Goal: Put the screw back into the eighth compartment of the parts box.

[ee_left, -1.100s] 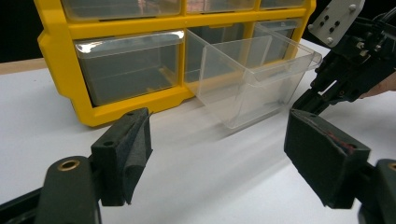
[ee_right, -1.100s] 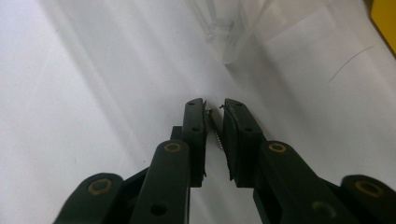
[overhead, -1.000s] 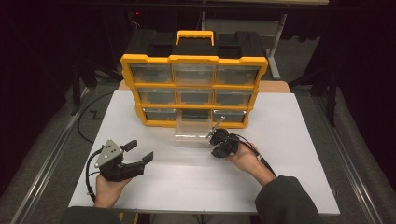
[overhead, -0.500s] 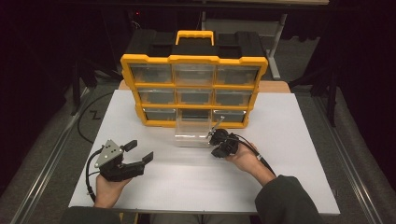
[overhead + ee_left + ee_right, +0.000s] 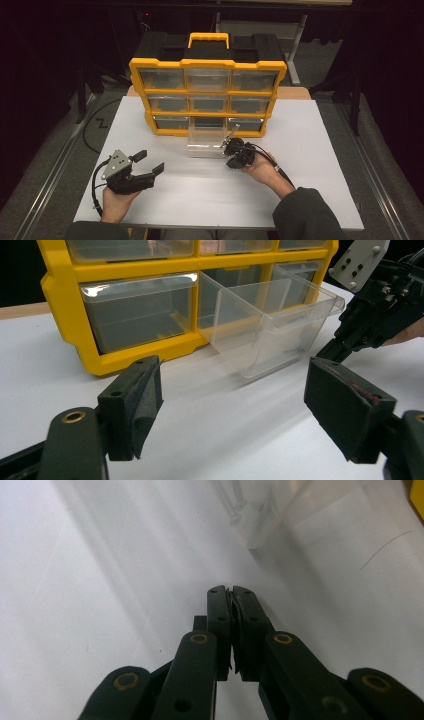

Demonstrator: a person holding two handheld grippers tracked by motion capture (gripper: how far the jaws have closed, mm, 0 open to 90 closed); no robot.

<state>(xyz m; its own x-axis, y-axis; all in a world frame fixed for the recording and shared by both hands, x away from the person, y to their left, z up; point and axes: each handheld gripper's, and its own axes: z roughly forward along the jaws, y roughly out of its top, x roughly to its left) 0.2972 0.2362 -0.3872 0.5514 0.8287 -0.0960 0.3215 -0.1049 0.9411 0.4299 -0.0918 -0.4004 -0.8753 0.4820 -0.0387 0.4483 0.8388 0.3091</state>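
The white counter (image 5: 310, 150) is brightly lit from above, while the surroundings are left almost black. Soft shadows are cast beneath the clear drawer (image 5: 272, 327), where glare is caught on the plastic. The right hand-held gripper (image 5: 231, 600) is rendered slightly blurred.

Clear plastic drawer (image 5: 206, 144), pulled fully out of the yellow organizer's bottom row, stands upright on the white tabletop just before its slot; screws (image 5: 231, 502) lie inside.
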